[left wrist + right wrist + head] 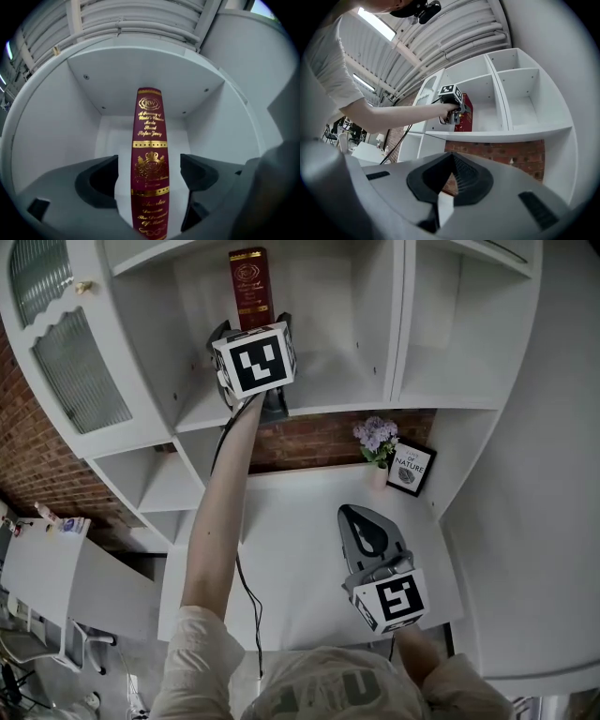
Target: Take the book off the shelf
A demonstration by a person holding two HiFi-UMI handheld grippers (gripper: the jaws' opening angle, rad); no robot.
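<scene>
A dark red book [250, 287] with gold lettering stands upright, spine outward, in a white shelf [328, 390] compartment. My left gripper [253, 326] is raised to it and stands open. In the left gripper view the book's spine [150, 159] sits between the two jaws of that gripper [149, 176], with a gap on each side, so neither pad presses on it. My right gripper [352, 514] hangs low over the white desk, shut and empty. The right gripper view looks past its closed jaws [451, 161] up at the book [465, 115] and the left gripper [454, 105].
A small pot of purple flowers [377, 439] and a framed picture [411, 468] stand at the back of the desk [300, 549]. A glass-fronted cabinet door [75, 371] is at the left. A cable hangs from the left gripper along the arm.
</scene>
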